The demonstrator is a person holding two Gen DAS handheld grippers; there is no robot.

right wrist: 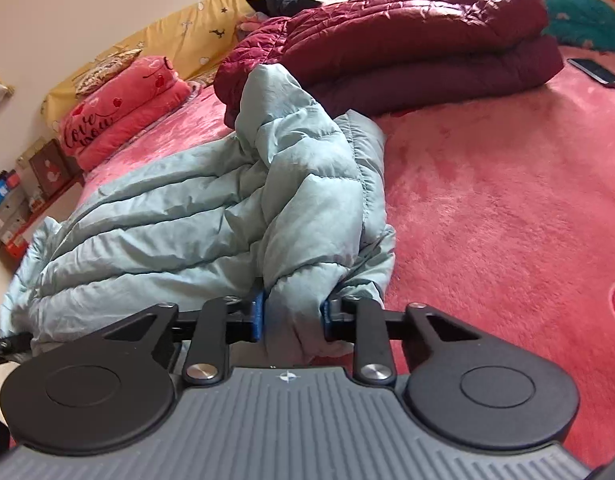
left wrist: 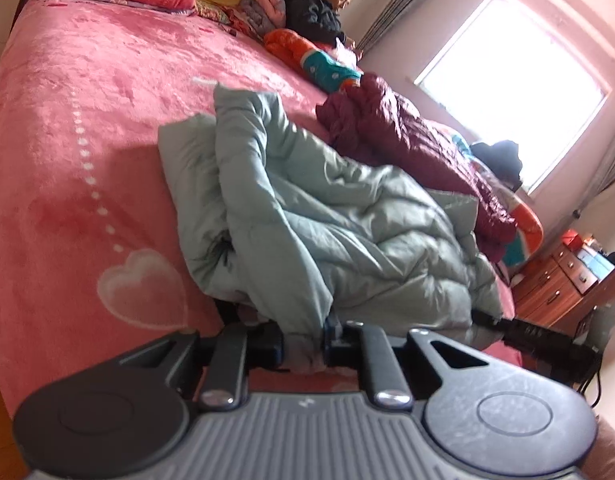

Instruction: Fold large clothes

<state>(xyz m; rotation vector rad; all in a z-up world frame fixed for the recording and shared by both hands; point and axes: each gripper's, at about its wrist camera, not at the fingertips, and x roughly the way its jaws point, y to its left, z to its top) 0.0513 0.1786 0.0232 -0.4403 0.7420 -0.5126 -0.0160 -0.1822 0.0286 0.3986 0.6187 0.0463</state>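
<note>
Both claws (left wrist: 303, 346) (right wrist: 293, 320) pinch the puffy jacket (right wrist: 195, 216).

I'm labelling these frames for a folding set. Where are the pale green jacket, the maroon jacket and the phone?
Pale green jacket (right wrist: 187, 216): right wrist view, quilted body.
Maroon jacket (right wrist: 407, 32): right wrist view, top fold.
Phone (right wrist: 595, 70): right wrist view, its screen.

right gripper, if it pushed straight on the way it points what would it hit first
The right gripper is already shut on the pale green puffer jacket, so it meets more jacket at once; beyond that, probably the folded maroon quilted coat.
</note>
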